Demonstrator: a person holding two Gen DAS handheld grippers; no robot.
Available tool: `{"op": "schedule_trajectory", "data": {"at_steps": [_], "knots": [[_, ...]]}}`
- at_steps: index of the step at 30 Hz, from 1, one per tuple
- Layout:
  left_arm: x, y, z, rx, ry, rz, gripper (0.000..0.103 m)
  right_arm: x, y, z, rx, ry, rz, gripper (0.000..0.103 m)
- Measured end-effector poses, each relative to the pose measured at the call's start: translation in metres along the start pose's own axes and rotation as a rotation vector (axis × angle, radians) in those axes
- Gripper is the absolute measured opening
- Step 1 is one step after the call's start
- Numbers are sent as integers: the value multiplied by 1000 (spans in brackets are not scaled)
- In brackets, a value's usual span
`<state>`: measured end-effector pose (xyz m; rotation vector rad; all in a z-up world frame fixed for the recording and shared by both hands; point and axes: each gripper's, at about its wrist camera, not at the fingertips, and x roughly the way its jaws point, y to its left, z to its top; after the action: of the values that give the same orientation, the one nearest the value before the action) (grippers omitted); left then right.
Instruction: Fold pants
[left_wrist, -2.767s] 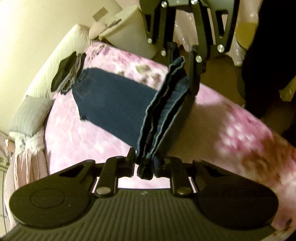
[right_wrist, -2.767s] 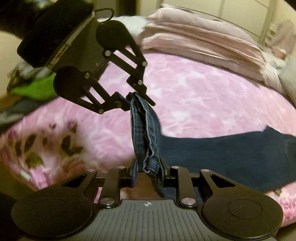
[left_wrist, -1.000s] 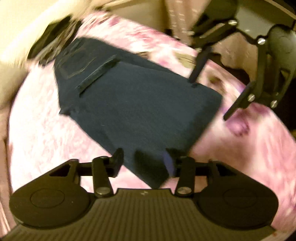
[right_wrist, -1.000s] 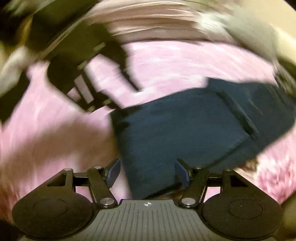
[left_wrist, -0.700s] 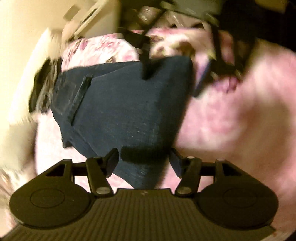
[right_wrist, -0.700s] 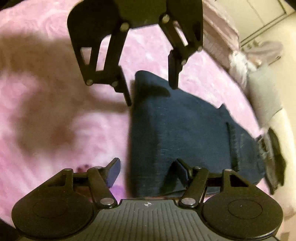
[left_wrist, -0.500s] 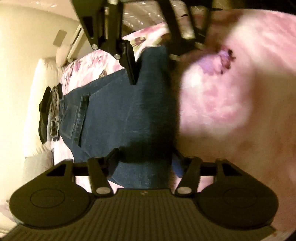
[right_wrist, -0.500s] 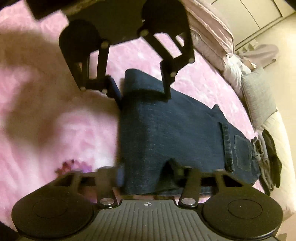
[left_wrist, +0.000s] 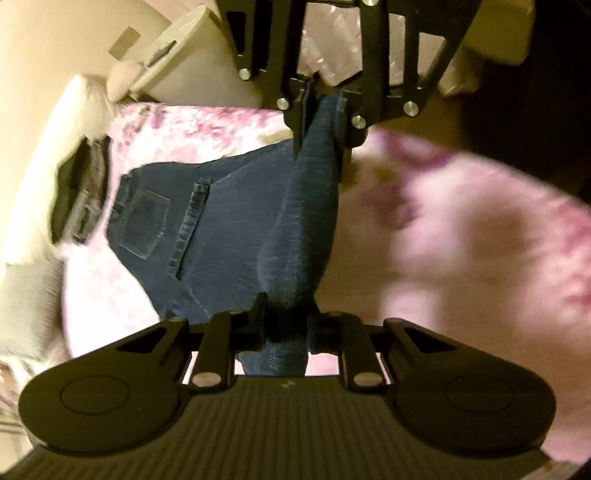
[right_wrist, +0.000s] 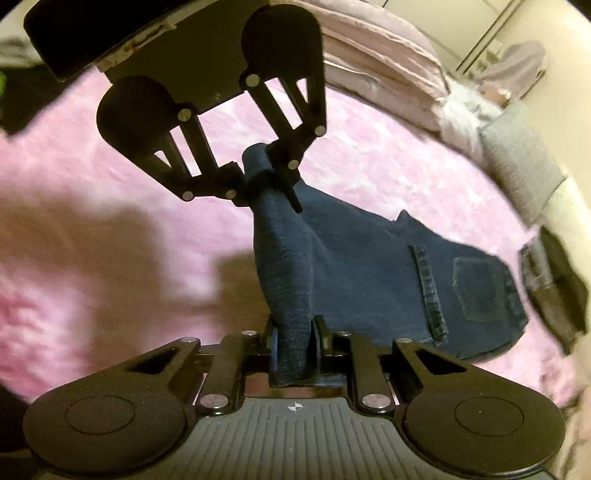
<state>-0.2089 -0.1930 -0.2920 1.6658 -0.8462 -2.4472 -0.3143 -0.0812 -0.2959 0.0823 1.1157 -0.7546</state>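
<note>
Pants (left_wrist: 229, 225) of dark blue denim, already folded once, lie on a fluffy pink blanket with purple flower prints (left_wrist: 461, 236) that covers the bed. In the left wrist view, going from left to right: a cream padded headboard (left_wrist: 55, 147) curves along the far left, a small heap of dark and grey clothing (left_wrist: 79, 199) lies against it just beside the waistband, then comes the back pocket and the hem strip of the pants, and far behind stands a pale bin-like container (left_wrist: 199, 62). To the right the blanket is bare and blurred. In the right wrist view a stack of folded pale pink bedding (right_wrist: 376, 62) runs along the far edge, with a grey pillow (right_wrist: 517, 162) to the right of it.

The folded edge of the pants is raised off the blanket as a ridge strung between the two tools. The left tool (left_wrist: 284, 325) is narrow, its pads pinching the near end of that ridge; the right tool (right_wrist: 295, 343) is likewise narrow and clamped on the other end.

A second ago both tools stood wide apart over the flat cloth, which lay fully on the blanket; their jaws have just been closing on the denim, and the fold now hangs lifted.
</note>
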Motion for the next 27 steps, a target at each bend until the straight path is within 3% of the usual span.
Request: {"op": "schedule_trajectory", "data": {"at_steps": [6,12,20,27], "knots": [[-55,7,18,-127,27,-193,15,-62,14,10,60,20,248,13],[-62,101,33,-263,34,-247,16,-87,-67,32,134,-2,351,13],[13,258,63,-327,71,-311,17,-53,-244,39,270,-48,435,13],[140,377,72,-396,120,-408,18,28,-406,8,474,-51,562,13]]}}
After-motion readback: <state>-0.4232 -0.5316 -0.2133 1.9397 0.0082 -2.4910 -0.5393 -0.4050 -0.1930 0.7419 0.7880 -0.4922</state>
